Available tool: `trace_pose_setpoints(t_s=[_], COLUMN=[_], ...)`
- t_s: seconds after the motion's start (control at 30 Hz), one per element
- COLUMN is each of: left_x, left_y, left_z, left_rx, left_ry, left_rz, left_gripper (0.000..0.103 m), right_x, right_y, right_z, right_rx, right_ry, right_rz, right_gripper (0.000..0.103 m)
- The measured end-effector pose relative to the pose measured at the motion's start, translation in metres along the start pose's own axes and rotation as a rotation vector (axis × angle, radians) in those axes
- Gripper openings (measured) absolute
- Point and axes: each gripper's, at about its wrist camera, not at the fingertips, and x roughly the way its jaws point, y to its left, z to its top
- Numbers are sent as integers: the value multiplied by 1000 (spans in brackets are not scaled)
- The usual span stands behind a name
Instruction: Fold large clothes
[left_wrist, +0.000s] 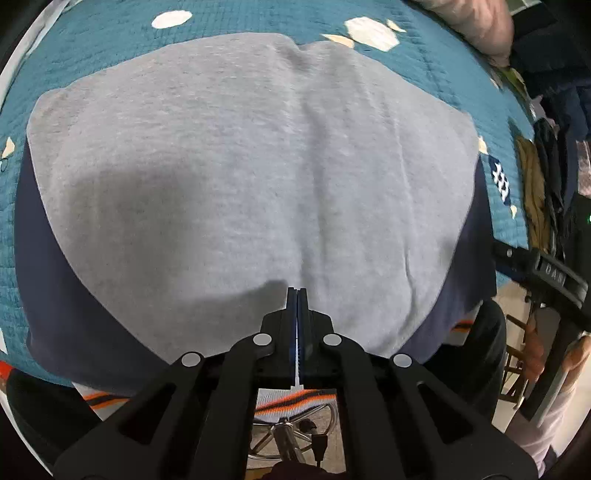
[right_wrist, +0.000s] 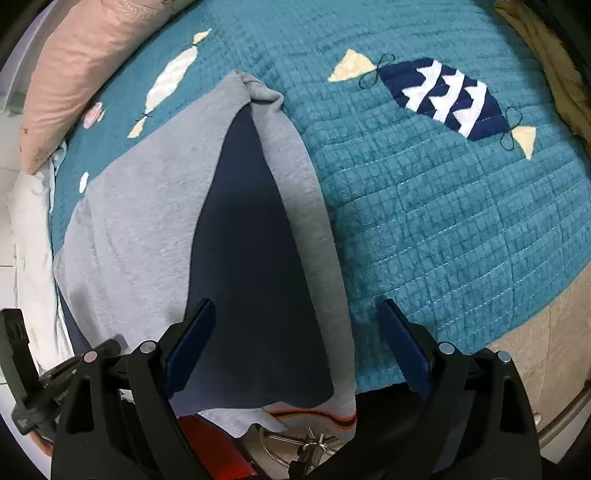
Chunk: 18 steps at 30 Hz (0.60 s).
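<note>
A large grey and navy sweatshirt (left_wrist: 240, 166) lies spread on a teal quilted bedspread (left_wrist: 110, 40), its striped orange hem hanging over the near edge. My left gripper (left_wrist: 296, 291) hovers over the near middle of the grey panel with its blue pads pressed together and nothing between them. In the right wrist view the garment (right_wrist: 147, 229) shows its right side, with a navy sleeve (right_wrist: 251, 258) folded over the grey. My right gripper (right_wrist: 297, 317) is open, its fingers spread either side of the navy sleeve near the bed edge.
A pink pillow (right_wrist: 81, 62) lies at the far end of the bed. A tan garment (right_wrist: 554, 55) lies at the right side. A chair's chrome base (left_wrist: 291, 432) stands on the floor below the bed edge. Dark clothes (left_wrist: 554, 166) hang to the right.
</note>
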Motion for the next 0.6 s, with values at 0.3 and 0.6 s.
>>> trace_pose_setpoints(t_s=[0.3, 0.6], left_x=[34, 41], left_y=[-3, 1], left_z=[-1, -1], left_rx=[-13, -29], left_ry=[68, 73], left_rz=[-34, -51], left_gripper=[0, 0], right_x=[26, 1], right_y=[13, 15], right_z=[3, 4], right_rx=[7, 31], right_ry=[56, -2], right_rz=[57, 106], right_gripper=[93, 32])
